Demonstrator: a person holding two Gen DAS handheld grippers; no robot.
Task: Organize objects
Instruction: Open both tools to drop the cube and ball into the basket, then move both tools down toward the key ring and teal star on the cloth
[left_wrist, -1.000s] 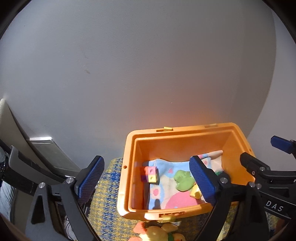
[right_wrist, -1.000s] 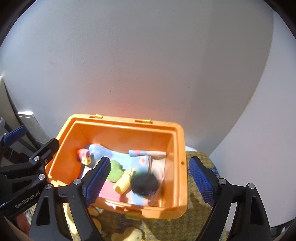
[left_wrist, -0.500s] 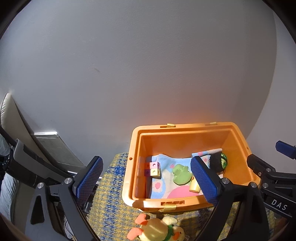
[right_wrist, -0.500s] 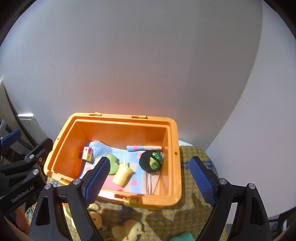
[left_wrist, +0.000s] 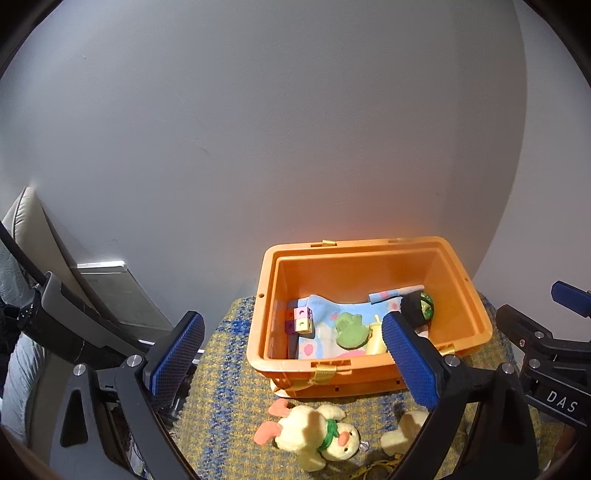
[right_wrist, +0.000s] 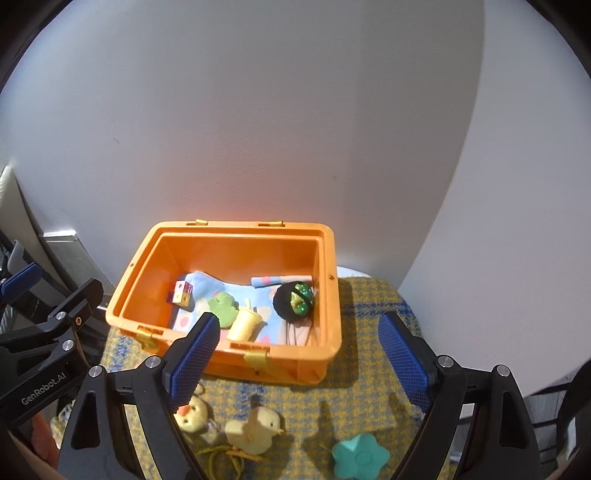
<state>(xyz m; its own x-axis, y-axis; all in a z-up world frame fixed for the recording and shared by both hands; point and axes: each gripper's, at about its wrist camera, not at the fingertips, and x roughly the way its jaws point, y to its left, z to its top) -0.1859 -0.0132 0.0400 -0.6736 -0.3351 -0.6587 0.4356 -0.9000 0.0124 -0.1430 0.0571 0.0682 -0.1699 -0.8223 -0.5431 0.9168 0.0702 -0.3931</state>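
Both grippers have drawn back from the orange bin (right_wrist: 236, 360), which now shows whole in each wrist view, and the black-and-green ball (right_wrist: 294, 298) that was a blur a second ago lies settled in the bin's right end. It rests on a pastel cloth (right_wrist: 207, 286) with a green toy (right_wrist: 222, 308), a yellow cup (right_wrist: 243, 324) and coloured cubes (right_wrist: 181, 292). The bin sits on a yellow-and-blue woven surface (right_wrist: 369, 306). In front lie a plush duck (left_wrist: 317, 435), a second plush (right_wrist: 255, 430) and a teal flower (right_wrist: 360, 458). The right gripper (right_wrist: 299, 363) and left gripper (left_wrist: 291, 360) gape wide, holding nothing.
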